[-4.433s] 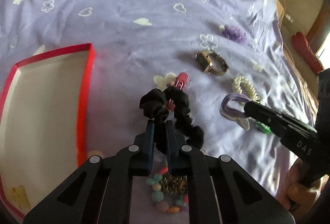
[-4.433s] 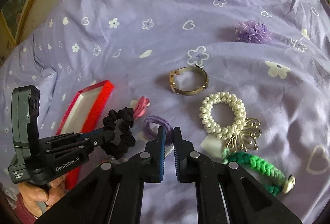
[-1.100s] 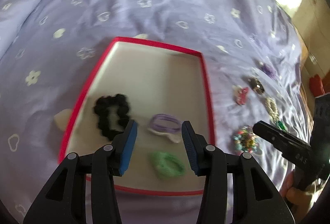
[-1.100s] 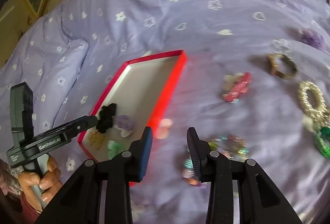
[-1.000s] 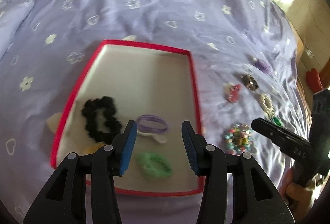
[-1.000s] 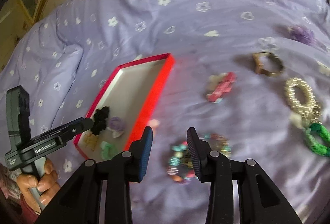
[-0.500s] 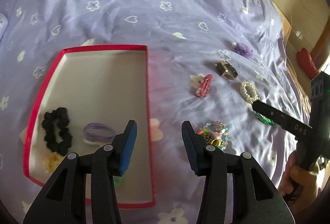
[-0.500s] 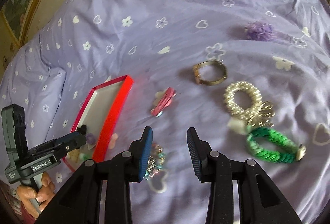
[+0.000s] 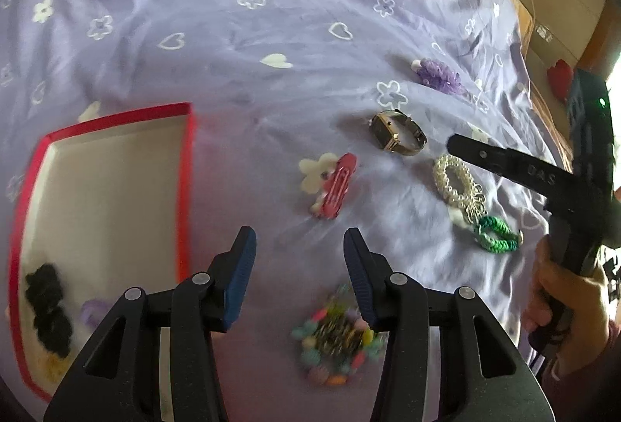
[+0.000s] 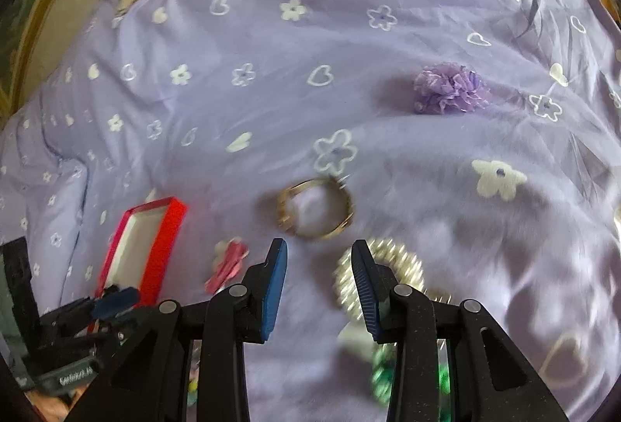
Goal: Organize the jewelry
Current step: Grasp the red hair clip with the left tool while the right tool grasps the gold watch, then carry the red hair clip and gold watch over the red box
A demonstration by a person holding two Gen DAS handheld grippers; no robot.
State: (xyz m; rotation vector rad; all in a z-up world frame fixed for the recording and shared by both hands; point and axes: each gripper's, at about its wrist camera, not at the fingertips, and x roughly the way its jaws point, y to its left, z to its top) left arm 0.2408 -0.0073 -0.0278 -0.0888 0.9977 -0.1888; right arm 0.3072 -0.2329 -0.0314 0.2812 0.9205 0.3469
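My left gripper (image 9: 297,247) is open and empty above the purple bedsheet, between the red box (image 9: 185,189) and a pink hair clip (image 9: 337,185). A multicoloured bead bracelet (image 9: 335,340) lies just below its right finger. The box holds a black scrunchie (image 9: 48,301) and a purple hair tie (image 9: 95,309). My right gripper (image 10: 318,259) is open and empty, hovering just short of a gold watch (image 10: 315,208) and beside a pearl bracelet (image 10: 378,278). A green braided bracelet (image 9: 496,233) lies by the pearls.
A purple ruffled scrunchie (image 10: 450,88) lies farther back on the sheet. The red box (image 10: 143,239) shows at the left in the right wrist view, with my left gripper (image 10: 112,299) in front of it. The bed's edge is at the far right (image 9: 543,33).
Both grippers have swung right, away from the box and toward the loose jewelry. The right gripper has closed in on the watch and pearls. Both stayed open and empty.
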